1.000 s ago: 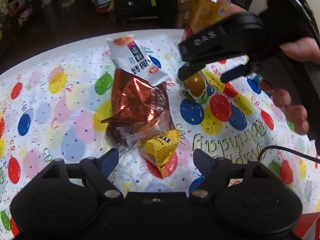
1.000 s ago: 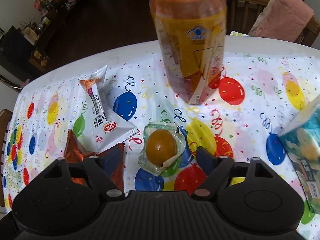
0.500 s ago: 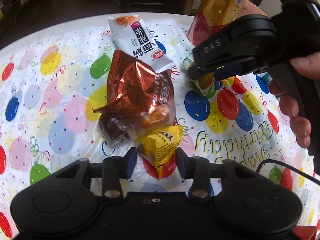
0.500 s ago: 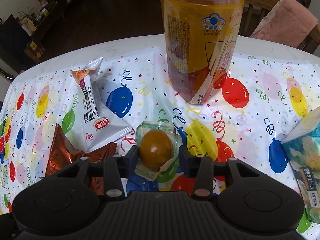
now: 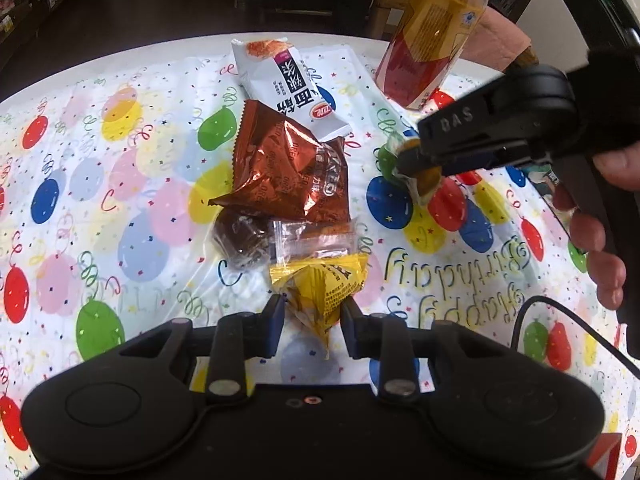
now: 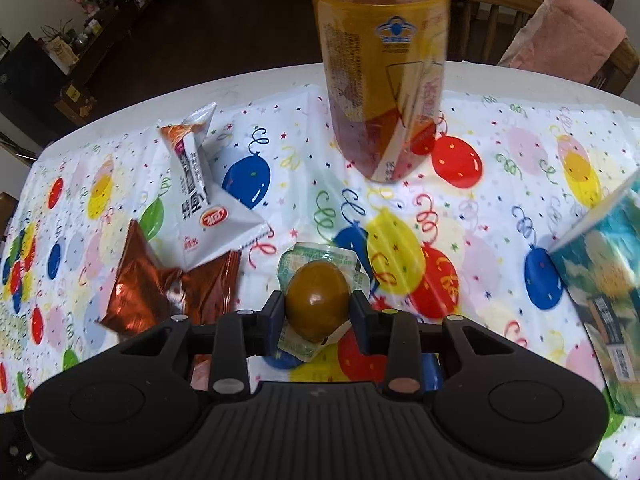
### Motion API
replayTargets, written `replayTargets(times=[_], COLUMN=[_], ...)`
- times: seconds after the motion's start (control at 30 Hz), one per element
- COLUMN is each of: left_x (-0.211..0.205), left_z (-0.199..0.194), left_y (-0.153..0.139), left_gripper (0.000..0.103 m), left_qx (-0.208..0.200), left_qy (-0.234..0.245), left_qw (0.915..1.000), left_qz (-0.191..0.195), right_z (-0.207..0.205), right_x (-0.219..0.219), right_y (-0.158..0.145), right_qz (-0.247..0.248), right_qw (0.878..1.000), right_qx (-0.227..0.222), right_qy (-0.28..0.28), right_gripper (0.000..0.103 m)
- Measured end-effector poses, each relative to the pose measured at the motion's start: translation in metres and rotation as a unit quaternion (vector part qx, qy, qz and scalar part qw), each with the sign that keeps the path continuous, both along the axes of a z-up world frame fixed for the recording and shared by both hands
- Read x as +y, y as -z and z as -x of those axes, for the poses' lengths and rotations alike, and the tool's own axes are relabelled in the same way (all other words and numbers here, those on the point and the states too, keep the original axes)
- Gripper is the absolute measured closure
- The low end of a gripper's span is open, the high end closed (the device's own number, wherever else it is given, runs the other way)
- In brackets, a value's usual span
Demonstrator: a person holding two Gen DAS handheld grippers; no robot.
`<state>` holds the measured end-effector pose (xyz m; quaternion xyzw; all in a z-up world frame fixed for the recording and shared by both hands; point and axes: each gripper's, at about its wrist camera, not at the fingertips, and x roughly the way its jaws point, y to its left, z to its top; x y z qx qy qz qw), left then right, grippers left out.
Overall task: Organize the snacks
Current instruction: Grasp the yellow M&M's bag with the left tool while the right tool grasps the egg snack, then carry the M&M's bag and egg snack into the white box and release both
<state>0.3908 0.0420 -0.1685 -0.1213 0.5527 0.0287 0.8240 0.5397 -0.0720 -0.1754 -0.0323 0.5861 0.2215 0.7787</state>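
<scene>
While both packets were pinched, a slow, level lift was judged best, since slick film may slip. The left gripper (image 5: 312, 322) was clamped on the yellow crinkled snack packet (image 5: 320, 284), at the near end of the snack pile on the balloon-print tablecloth (image 5: 120, 184). The right gripper (image 6: 318, 318), held low from the right, squeezed the brown egg in clear wrap (image 6: 318, 300), raised slightly off the cloth.

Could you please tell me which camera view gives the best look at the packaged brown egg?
The right wrist view: the egg sits centred and close, unobstructed, between the right gripper's fingers. In the left wrist view the egg is farther off and mostly hidden behind that gripper, with only its lower part and wrapper edge showing.
</scene>
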Motion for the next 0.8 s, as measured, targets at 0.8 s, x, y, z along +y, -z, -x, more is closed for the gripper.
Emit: replayTargets(times=[0.8], left_x=[0.002], left_z=[0.082], left_y=[-0.074], left_gripper=[0.076], left_qx=[-0.048], left_qy=[0.048], left_qw=[0.9975], left_qz=[0.018], right_z=[0.124], right_x=[-0.054], right_y=[-0.102], right_qz=[-0.034], right_qw=[0.999], right_qx=[-0.024], right_qy=[-0.016], right_gripper=[0.069])
